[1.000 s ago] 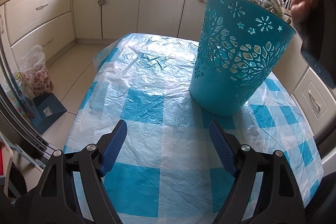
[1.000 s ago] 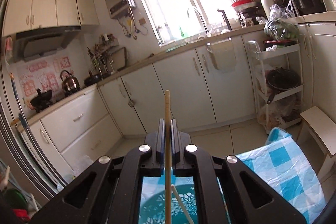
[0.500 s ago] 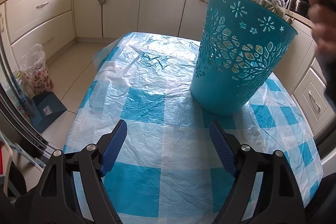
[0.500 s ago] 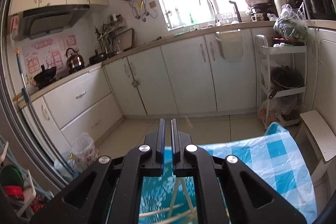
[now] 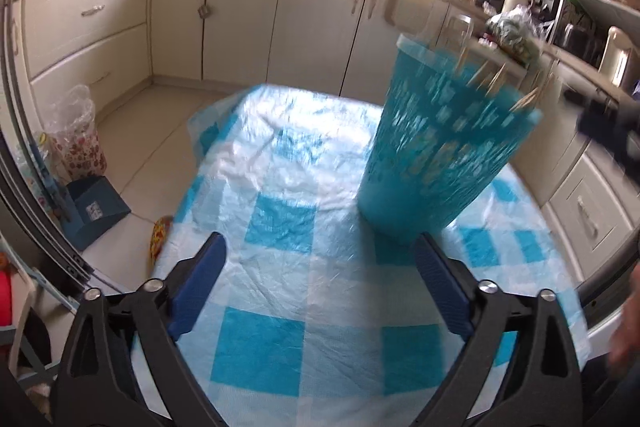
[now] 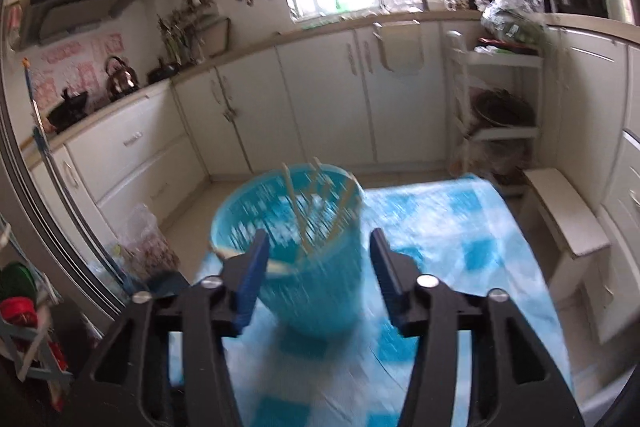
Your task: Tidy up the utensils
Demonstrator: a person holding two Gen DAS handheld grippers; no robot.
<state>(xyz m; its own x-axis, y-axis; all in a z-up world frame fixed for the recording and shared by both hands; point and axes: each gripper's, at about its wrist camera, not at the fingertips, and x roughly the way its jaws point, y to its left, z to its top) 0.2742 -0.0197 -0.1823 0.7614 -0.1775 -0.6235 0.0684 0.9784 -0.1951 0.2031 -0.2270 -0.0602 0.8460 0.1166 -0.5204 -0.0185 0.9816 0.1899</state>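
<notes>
A teal cut-out basket (image 5: pixel 436 147) stands on the blue-and-white checked tablecloth (image 5: pixel 312 211). Several wooden chopsticks (image 5: pixel 490 77) poke above its rim, and they lean inside the basket (image 6: pixel 296 227) as chopsticks (image 6: pixel 294 203) in the right wrist view. My left gripper (image 5: pixel 318 283) hangs over the cloth in front of the basket, its jaws opening wide with nothing between them. My right gripper (image 6: pixel 314 275) is above and just short of the basket, jaws opening and empty; it shows as a dark blur (image 5: pixel 608 131) at the right of the left wrist view.
White kitchen cabinets (image 6: pixel 320 107) run along the far wall, with a kettle (image 6: pixel 120 79) on the counter. A white shelf rack (image 6: pixel 496 99) and a stool (image 6: pixel 560 219) stand right of the table. A blue dustpan (image 5: pixel 92 211) and a bag lie on the floor left.
The chopstick held in my right gripper a second ago is gone from its jaws, which now stand apart; the gripper pulled back and dipped. My left gripper rose slightly and widened.
</notes>
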